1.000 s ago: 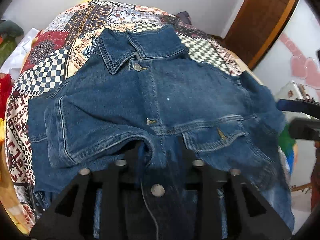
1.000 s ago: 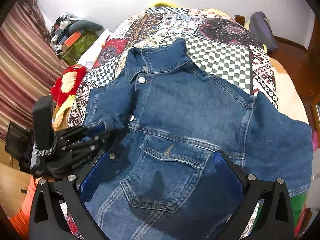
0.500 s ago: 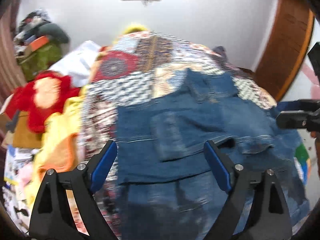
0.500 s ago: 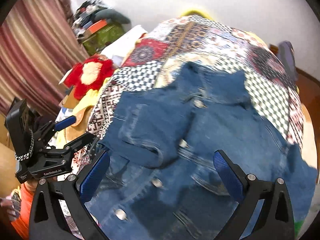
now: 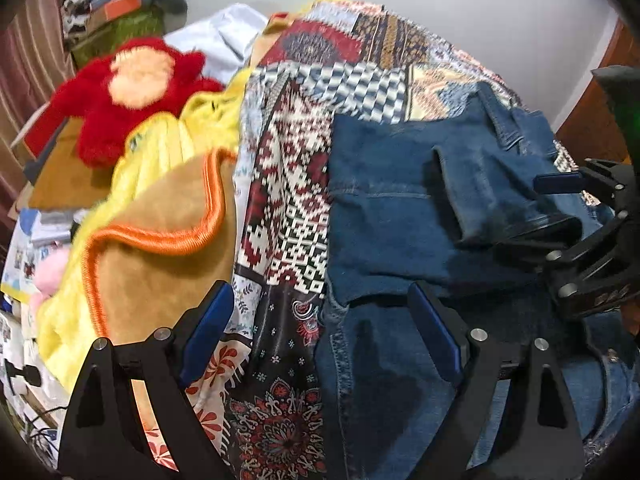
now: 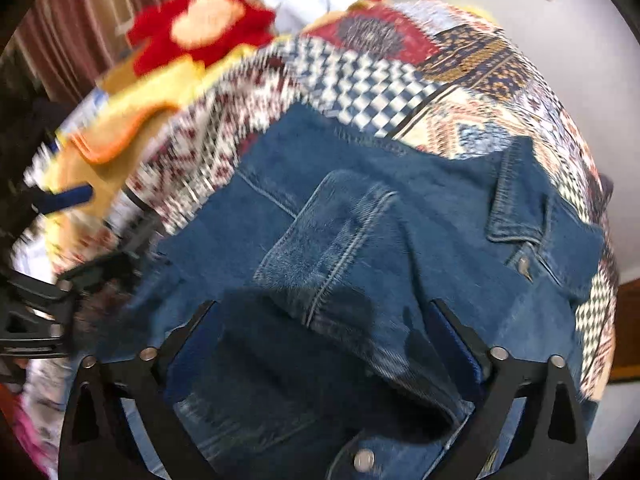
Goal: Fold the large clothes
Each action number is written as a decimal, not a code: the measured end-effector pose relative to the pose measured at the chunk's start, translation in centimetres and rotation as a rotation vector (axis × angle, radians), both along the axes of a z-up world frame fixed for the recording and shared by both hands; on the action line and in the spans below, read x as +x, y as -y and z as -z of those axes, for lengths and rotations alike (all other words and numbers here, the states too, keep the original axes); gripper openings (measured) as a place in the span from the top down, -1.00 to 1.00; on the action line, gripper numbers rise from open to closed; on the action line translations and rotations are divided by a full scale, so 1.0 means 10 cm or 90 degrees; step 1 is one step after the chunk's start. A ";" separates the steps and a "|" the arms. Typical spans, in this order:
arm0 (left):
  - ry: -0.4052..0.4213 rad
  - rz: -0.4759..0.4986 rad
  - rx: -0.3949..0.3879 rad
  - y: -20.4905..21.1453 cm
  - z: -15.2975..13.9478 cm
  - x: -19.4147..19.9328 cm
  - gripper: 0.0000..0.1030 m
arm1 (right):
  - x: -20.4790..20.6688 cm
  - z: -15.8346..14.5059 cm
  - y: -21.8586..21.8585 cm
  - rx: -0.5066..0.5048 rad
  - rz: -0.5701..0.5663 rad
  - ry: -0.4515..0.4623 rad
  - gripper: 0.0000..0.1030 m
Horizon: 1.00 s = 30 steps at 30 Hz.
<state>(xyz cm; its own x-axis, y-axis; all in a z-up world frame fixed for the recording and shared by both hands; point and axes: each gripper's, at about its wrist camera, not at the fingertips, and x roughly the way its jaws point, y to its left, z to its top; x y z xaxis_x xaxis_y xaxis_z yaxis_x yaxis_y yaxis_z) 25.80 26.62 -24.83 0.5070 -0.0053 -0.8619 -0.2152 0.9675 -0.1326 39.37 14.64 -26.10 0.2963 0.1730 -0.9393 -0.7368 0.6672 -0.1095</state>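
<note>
**Jacket on the quilt, both grippers released**

A red toy (image 5: 132, 92) is sitting left; the left gripper (image 5: 320, 334) is hanging wide, grasping nothing; the jacket (image 6: 360, 248) is lying on the quilt (image 5: 288, 184); the right gripper (image 6: 324, 344) is closing, pads clear of denim.

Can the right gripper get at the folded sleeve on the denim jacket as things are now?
Probably yes. The right gripper, its jaws closing slightly but wide, hangs just over the folded sleeve of the denim jacket; nothing lies between them.
</note>
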 end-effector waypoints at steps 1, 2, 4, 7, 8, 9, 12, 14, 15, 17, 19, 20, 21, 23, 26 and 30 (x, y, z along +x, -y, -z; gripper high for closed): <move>-0.007 -0.001 -0.003 -0.01 0.06 0.03 -0.72 | -0.01 0.09 -0.06 -0.016 -0.016 0.003 -0.82; -0.014 -0.001 -0.006 -0.02 0.11 0.06 -0.72 | -0.01 0.18 -0.11 -0.035 -0.032 0.009 -0.79; -0.031 -0.004 -0.013 -0.02 0.23 0.13 -0.72 | 0.00 0.32 -0.16 -0.069 -0.046 0.028 -0.66; -0.037 -0.001 -0.018 -0.01 0.33 0.22 -0.72 | 0.02 0.42 -0.14 -0.072 -0.059 0.052 -0.45; -0.039 0.000 -0.021 0.00 0.36 0.25 -0.72 | 0.02 0.40 -0.12 -0.059 -0.057 0.068 -0.37; -0.040 0.001 -0.026 0.00 0.40 0.28 -0.72 | 0.03 0.39 -0.10 -0.047 -0.057 0.070 -0.23; -0.058 0.004 -0.042 0.04 0.53 0.36 -0.72 | 0.02 0.30 -0.06 -0.015 -0.054 0.076 0.33; -0.075 0.005 -0.046 0.06 0.62 0.40 -0.73 | 0.02 0.24 -0.04 0.005 -0.050 0.065 0.48; -0.082 0.007 -0.037 0.09 0.66 0.41 -0.77 | 0.00 0.20 -0.03 0.013 -0.048 0.064 0.51; -0.083 0.013 -0.007 0.16 0.69 0.42 -0.82 | -0.03 0.12 0.01 0.031 -0.043 0.056 0.57; -0.087 0.021 0.019 0.22 0.70 0.41 -0.82 | -0.06 0.05 0.08 0.051 -0.036 0.045 0.67; -0.091 0.024 0.029 0.24 0.72 0.41 -0.83 | -0.07 -0.02 0.13 0.058 -0.026 0.057 0.68; -0.092 0.027 0.037 0.26 0.73 0.40 -0.83 | -0.08 -0.10 0.20 0.069 -0.019 0.068 0.68; -0.094 0.025 0.040 0.26 0.73 0.40 -0.84 | -0.06 -0.23 0.35 0.089 -0.001 0.075 0.69; -0.100 0.020 0.041 0.27 0.73 0.40 -0.85 | 0.01 -0.45 0.61 0.118 0.033 0.085 0.69; -0.121 0.010 0.039 0.27 0.69 0.40 -0.84 | 0.10 -0.76 1.06 0.168 0.089 0.098 0.69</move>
